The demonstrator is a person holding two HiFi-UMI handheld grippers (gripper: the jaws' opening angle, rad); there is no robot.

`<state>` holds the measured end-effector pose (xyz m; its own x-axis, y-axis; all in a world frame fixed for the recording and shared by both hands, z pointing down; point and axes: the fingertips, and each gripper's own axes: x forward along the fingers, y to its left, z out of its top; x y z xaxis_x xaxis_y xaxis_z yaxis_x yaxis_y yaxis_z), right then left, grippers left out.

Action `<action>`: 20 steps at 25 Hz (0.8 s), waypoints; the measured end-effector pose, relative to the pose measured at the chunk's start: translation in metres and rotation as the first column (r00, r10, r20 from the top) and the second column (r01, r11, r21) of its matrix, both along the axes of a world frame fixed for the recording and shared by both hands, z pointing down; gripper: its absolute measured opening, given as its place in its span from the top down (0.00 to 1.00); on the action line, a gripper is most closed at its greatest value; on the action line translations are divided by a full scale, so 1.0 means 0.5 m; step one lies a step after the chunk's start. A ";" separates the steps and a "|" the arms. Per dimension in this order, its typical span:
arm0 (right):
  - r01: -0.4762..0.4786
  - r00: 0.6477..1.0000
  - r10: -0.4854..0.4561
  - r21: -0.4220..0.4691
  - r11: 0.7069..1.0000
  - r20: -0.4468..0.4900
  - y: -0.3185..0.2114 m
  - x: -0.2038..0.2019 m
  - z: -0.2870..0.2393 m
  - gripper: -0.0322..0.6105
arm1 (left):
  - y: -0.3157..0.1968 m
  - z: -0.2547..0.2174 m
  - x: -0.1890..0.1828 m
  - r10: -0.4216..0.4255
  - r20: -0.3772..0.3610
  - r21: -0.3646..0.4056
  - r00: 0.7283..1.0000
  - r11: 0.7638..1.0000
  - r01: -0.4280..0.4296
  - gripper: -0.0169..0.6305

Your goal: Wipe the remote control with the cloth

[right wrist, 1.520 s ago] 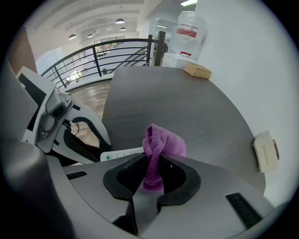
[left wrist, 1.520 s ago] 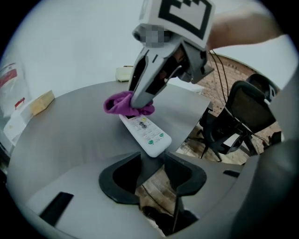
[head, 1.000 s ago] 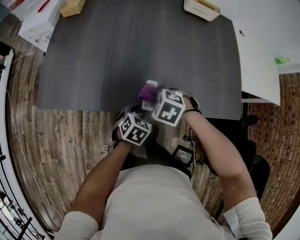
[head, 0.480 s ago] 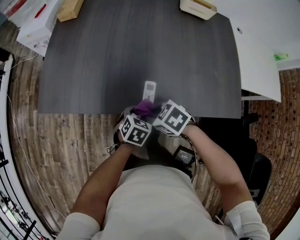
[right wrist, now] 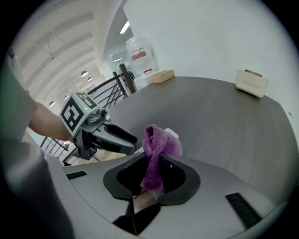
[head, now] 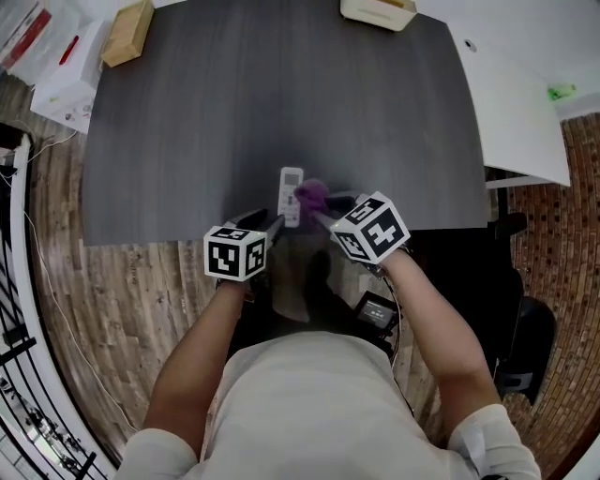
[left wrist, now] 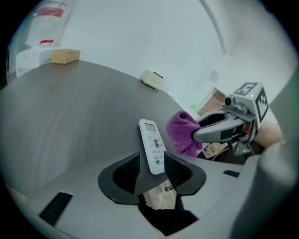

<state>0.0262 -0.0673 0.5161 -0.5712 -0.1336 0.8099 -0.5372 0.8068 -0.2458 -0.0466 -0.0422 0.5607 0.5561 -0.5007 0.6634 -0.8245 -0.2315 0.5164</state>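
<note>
The white remote control [head: 291, 195] is just above the dark table [head: 234, 112] near its front edge. My left gripper [head: 281, 222] is shut on its near end, the jaws pressing its sides [left wrist: 153, 165], buttons and small screen [left wrist: 152, 145] facing up. My right gripper [head: 320, 215] is shut on a bunched purple cloth [head: 312, 195] that sticks up out of its jaws [right wrist: 152, 175]. The cloth [left wrist: 183, 133] hangs right beside the remote's right edge; I cannot tell whether they touch. From the right gripper view only a corner of the remote [right wrist: 171, 134] shows behind the cloth [right wrist: 156, 151].
A cream box [head: 378, 11] sits at the table's far edge and a wooden block [head: 128, 31] at the far left corner. White boxes [head: 66, 70] lie off the left side. A white table [head: 516, 94] adjoins on the right. Wooden floor lies below the front edge.
Both grippers have rolled and drawn apart, the left cube to the left, the right cube to the right. The remote came into sight, and the cloth moved from over it to its right side.
</note>
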 end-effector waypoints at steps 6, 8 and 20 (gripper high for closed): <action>-0.028 0.999 0.030 -0.065 0.998 0.027 0.006 -0.049 0.056 0.82 | -0.022 0.014 0.005 -0.023 -0.098 -0.068 0.995 0.998 0.016 0.73; -0.078 0.996 0.082 -0.096 0.992 0.046 0.003 -0.027 0.062 0.82 | -0.029 0.019 0.013 -0.019 -0.121 -0.086 0.992 0.996 0.008 0.73; -0.210 0.967 0.226 -0.130 0.969 0.121 -0.018 0.036 0.057 0.82 | -0.059 0.033 0.071 -0.110 -0.378 -0.268 0.919 0.963 0.005 0.82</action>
